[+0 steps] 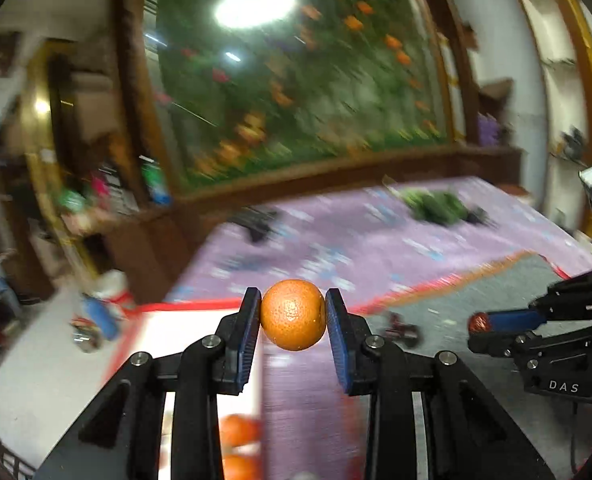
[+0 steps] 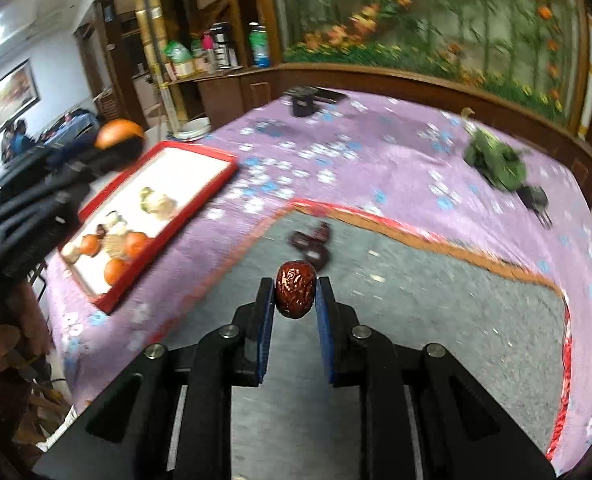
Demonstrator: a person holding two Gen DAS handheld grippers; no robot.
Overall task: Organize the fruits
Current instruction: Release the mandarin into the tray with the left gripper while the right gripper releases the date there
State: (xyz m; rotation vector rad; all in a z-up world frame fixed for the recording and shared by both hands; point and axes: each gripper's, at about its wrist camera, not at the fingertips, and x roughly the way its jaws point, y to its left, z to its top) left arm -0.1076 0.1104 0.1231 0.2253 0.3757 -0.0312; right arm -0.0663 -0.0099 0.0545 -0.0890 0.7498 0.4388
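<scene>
The orange [image 1: 293, 314] is pinched at its sides in the left tongs [image 1: 293, 316], held above the red tray [image 2: 215, 182]. The dried date [image 2: 296, 295] is nipped at the very tips of the right tongs [image 2: 296, 296] over the grey mat [image 2: 436, 300]. Judged risk: the shallow tip grip lets the date slip; the round orange may roll off the tray.

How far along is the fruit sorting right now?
Partly done. A few dried red dates already lie on the grey mat. In hand: the left tool grips an orange, and the right tool grips another red date. Left: three oranges and some pale items still sit in the red tray.
</scene>
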